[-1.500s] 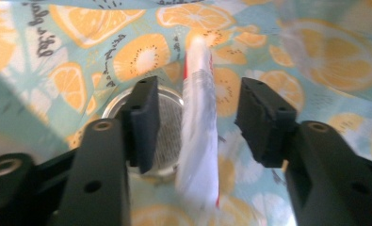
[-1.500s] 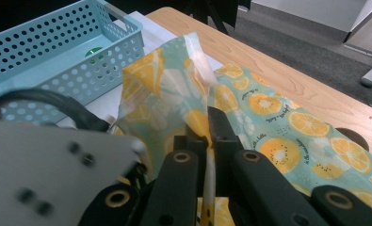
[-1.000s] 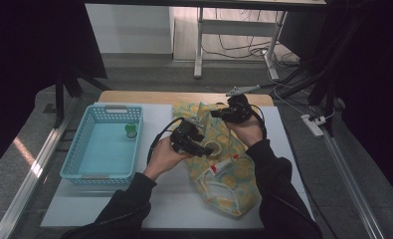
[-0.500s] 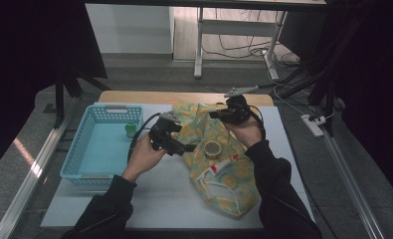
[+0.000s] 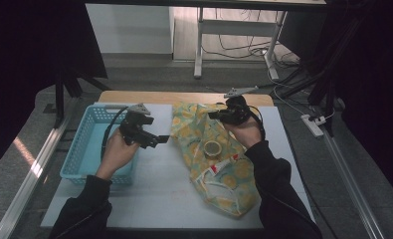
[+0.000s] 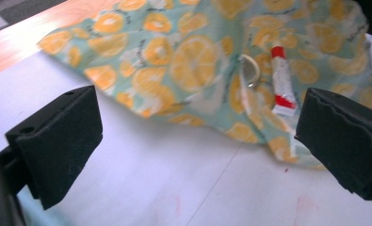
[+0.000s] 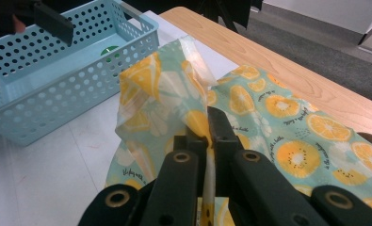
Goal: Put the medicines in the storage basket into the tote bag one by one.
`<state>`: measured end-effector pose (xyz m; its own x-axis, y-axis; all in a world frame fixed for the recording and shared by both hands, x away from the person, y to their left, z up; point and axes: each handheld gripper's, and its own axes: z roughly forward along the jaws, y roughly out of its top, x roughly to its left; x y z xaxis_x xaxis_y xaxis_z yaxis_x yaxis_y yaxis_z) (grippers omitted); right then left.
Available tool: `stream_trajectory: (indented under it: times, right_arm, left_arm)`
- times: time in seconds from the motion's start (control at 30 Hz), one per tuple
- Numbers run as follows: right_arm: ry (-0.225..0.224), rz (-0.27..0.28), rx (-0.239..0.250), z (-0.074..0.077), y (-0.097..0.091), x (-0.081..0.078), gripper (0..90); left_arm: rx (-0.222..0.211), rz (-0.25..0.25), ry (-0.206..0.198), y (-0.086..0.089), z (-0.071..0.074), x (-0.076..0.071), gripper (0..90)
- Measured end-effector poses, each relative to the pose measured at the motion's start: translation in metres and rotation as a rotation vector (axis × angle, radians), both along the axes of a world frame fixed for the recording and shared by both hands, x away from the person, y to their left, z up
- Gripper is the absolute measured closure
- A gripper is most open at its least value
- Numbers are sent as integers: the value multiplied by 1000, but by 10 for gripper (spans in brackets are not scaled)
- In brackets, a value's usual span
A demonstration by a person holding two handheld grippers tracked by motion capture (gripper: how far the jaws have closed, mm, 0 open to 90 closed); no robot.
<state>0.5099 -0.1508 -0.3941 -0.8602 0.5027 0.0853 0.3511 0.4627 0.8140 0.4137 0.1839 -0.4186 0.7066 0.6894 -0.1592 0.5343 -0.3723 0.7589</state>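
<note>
Cloth bag: a lemon-printed cloth bag (image 5: 219, 164) lay spread on the white table (image 5: 149, 194), right of centre, its far edge lifted.
Right gripper: the right gripper (image 5: 219, 115) was clenched on the bag's raised edge; in the right gripper view (image 7: 207, 136) the fabric stood pinched between the two black jaws.
Tape roll: a roll of tape (image 5: 212, 148) lay on the bag near its middle.
Tube: a red-and-white tube (image 5: 223, 164) lay on the bag just beside the roll, on the person's side; in the left gripper view (image 6: 280, 80) it lay lengthwise next to the roll (image 6: 250, 70).
Left gripper: the left gripper (image 5: 156, 141) hung released and empty above the table, between basket and bag; its jaws had just been opening and stood wide apart, nothing between them.
Basket: a light blue perforated basket (image 5: 79, 154) stood at the table's left, well apart from the bag.
Green item: something small and green (image 7: 110, 51) lay inside the basket; what it was could not be told.
</note>
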Motion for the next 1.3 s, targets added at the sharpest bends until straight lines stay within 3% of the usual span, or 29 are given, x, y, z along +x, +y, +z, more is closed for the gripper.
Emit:
stream_trajectory:
  times: [0.1, 0.3, 0.5, 0.7, 0.77, 0.93, 1.17, 1.3]
  right_arm:
    - [-2, 5, 1, 0, 1, -1, 900]
    - [-6, 9, 1, 1, 2, -2, 900]
    - [-7, 14, 2, 1, 2, -2, 900]
    - [-4, 11, 3, 0, 1, -2, 900]
    - [-4, 11, 2, 0, 1, -2, 900]
    - [-4, 12, 1, 0, 1, -2, 900]
    - [-3, 10, -1, 0, 0, -2, 900]
    - [-4, 11, -1, 0, -1, -2, 900]
  left_arm:
    - [-15, 23, 6, 16, -3, 1, 14]
    - [2, 95, -3, 43, -8, 2, 0]
    - [51, 165, 10, 64, -15, 5, 0]
    - [76, 264, 32, 85, -27, 14, 0]
    - [67, 292, 53, 90, -34, 20, 3]
    - [95, 274, 82, 96, -49, 33, 0]
    - [207, 290, 114, 91, -62, 50, 0]
    - [241, 293, 148, 87, -67, 57, 12]
